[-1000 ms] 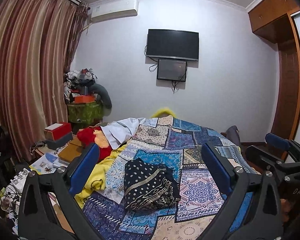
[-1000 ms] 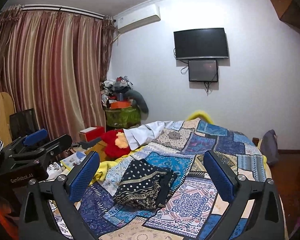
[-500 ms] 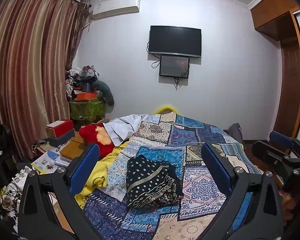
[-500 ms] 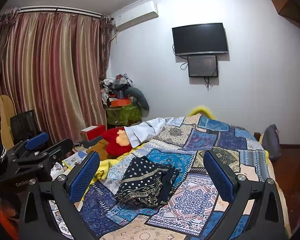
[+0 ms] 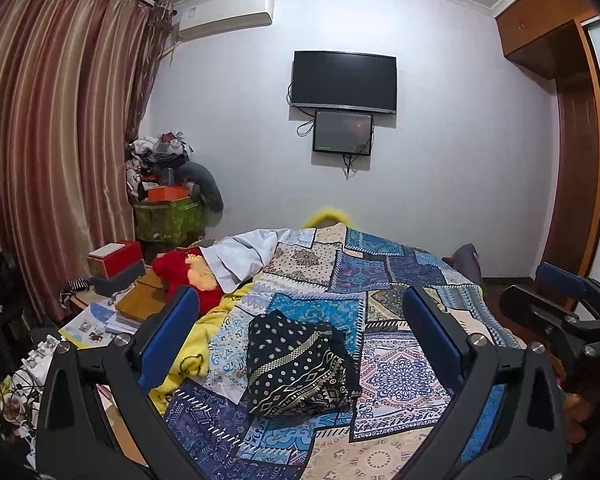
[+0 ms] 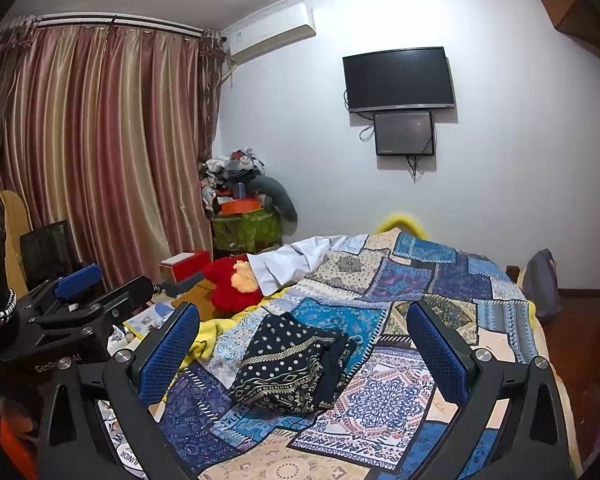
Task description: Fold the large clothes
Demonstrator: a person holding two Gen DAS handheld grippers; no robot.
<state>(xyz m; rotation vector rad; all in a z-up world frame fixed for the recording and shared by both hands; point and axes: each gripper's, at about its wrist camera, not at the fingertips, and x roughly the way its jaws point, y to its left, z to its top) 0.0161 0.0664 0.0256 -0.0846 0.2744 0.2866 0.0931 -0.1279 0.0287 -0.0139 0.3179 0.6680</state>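
- The bed (image 5: pixel 380 456) filled the lower middle of both views. A patchwork blanket (image 5: pixel 396 276) in blue and tan lay spread over it, so it made a big flat place for folding.
- The striped curtain (image 5: pixel 52 140) hung down the left side of the frame, drawn across so nothing showed behind it.
- A black TV (image 5: pixel 344 80) sat high on the wall in the upper middle, with a smaller screen (image 5: pixel 342 133) just under it.
- The dark dotted cloth (image 5: pixel 296 368) lay on the blanket in the lower middle of the frame. It was already a small, thick bundle with neat edges, so I think the folding was done or nearly done.
- The left gripper (image 5: pixel 300 344) was low in its own view, with the cloth showing between its two blue pads. Its jaws were spread wide and held nothing. It was above the cloth, not touching it.
- The right gripper (image 6: pixel 304 350) was the same in its view: jaws wide apart, nothing between them, off the cloth. I think both were held back because the bundle needed no more pulling.
- A white cloth (image 5: pixel 240 256) lay crumpled at the far left of the bed, beside a red stuffed toy (image 5: pixel 180 272). It might be the next thing to fold.
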